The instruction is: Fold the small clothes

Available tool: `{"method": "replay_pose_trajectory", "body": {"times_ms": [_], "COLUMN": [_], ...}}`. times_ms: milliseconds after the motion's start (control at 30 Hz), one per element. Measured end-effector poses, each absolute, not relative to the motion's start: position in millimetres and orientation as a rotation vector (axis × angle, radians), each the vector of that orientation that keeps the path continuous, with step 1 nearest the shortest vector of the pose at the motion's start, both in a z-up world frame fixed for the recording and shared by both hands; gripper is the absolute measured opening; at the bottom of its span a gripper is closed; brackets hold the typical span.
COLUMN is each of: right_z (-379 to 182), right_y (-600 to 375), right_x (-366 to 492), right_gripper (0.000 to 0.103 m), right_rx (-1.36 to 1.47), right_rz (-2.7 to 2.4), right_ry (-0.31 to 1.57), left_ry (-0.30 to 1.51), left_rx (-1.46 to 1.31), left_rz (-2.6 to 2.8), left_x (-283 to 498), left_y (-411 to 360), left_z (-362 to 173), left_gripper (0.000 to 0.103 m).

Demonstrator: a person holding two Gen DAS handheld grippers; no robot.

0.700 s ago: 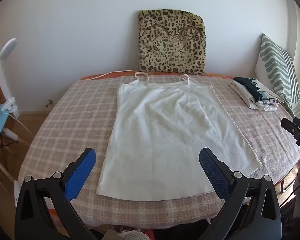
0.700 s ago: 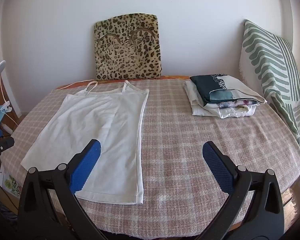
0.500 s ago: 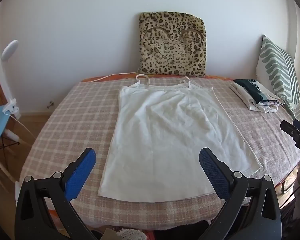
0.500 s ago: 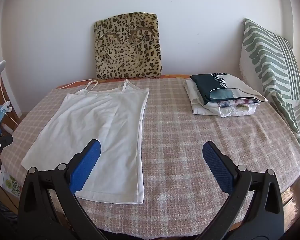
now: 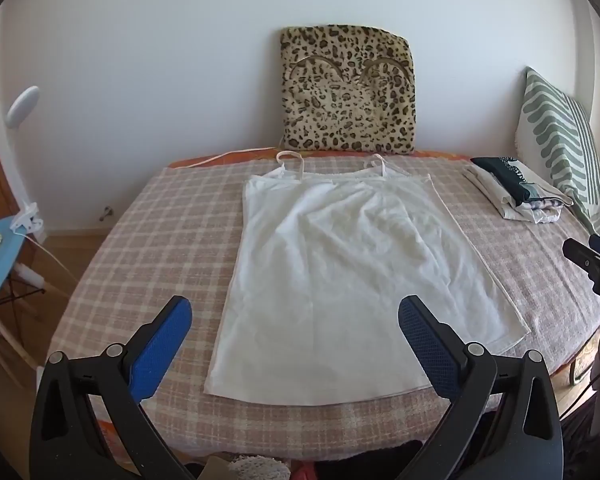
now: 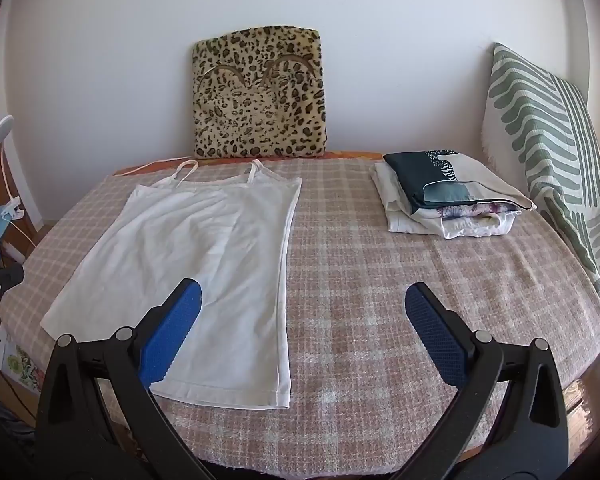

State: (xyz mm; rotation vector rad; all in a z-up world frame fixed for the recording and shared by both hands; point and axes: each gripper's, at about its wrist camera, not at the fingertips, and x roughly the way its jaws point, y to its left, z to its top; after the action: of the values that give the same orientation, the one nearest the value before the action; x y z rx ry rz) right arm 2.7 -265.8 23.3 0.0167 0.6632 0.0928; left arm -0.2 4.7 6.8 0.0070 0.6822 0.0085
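Note:
A white strappy top point(image 5: 340, 264) point(image 6: 204, 256) lies spread flat on the pink checked bed cover point(image 5: 156, 240) point(image 6: 400, 280), straps toward the wall and hem toward me. My left gripper point(image 5: 296, 324) hovers open above the hem, apart from the cloth, with nothing between its blue pads. My right gripper point(image 6: 304, 308) is open too, above the top's right hem corner and the bare cover beside it. The right gripper's tip shows at the right edge of the left wrist view point(image 5: 588, 260).
A stack of folded clothes point(image 6: 448, 200) point(image 5: 516, 196) sits at the back right of the bed. A leopard-print cushion point(image 5: 348, 92) point(image 6: 260, 96) leans on the wall behind the top. A green-striped pillow point(image 6: 548, 128) stands at the right edge.
Both views have shifted only slightly; the left wrist view tilted up a little, so the top sits lower in frame. Both grippers stay wide open.

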Motion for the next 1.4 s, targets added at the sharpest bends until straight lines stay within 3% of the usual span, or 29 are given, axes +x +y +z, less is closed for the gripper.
{"method": "replay_pose_trajectory", "body": {"times_ms": [1400], "right_z": [22.6], "right_y": [-263.5], "right_x": [3.8], "right_gripper": [0.103], "right_rx": [0.01], "right_rz": [0.092], "right_ry": [0.663], "left_ry": [0.655], "left_rx": [0.023], "left_rz": [0.021], "left_x": [-4.5], "left_y": [4.6], "left_z": [15.7], "left_gripper": [0.103]}}
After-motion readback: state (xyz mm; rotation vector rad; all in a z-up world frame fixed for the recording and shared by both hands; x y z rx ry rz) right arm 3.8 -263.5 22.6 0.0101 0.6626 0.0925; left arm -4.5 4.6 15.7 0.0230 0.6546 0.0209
